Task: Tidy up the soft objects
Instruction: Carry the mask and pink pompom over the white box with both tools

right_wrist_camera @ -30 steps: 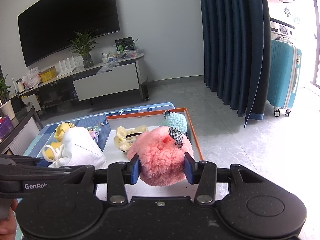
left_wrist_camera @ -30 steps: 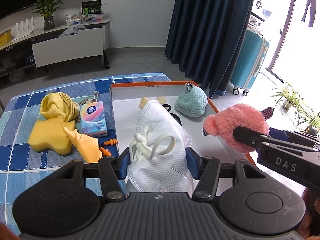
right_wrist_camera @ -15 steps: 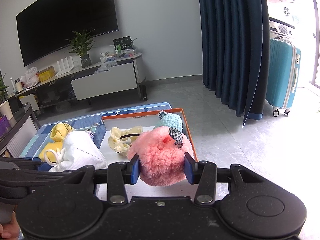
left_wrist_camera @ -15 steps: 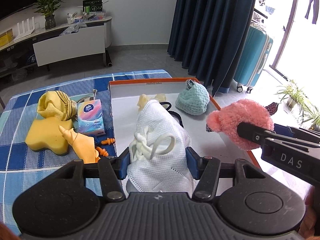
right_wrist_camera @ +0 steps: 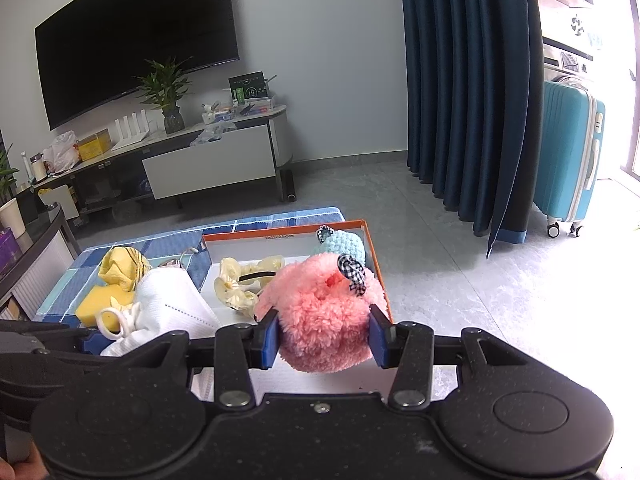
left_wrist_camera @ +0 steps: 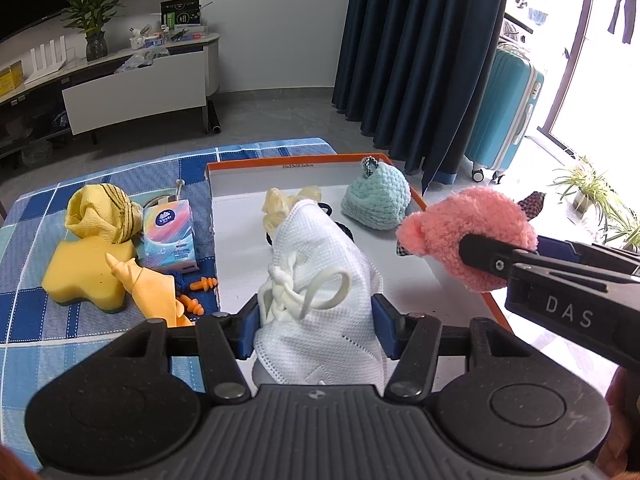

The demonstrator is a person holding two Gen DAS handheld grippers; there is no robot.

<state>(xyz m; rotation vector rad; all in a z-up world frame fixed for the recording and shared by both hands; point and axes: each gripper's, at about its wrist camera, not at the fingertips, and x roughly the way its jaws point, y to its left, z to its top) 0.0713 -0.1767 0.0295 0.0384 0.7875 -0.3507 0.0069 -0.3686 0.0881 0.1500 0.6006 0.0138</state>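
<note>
Soft objects held over the orange-rimmed tray (left_wrist_camera: pixel 424 200): white mask (left_wrist_camera: pixel 320 280) pinched in left hand-held gripper (left_wrist_camera: pixel 318 322), pink plush (right_wrist_camera: pixel 324 312) squeezed in right hand-held gripper (right_wrist_camera: pixel 324 340) (likely for dropping in beside the teal knit (left_wrist_camera: pixel 376 200)).

White capital letters "DAS" stand on the black side of the right tongs (left_wrist_camera: pixel 568 314) as the left wrist view shows them, while small dark print on the far inner wall of the orange-rimmed box (left_wrist_camera: pixel 298 166) and the tissue pack's (left_wrist_camera: pixel 170 236) label remain too small to read.
</note>
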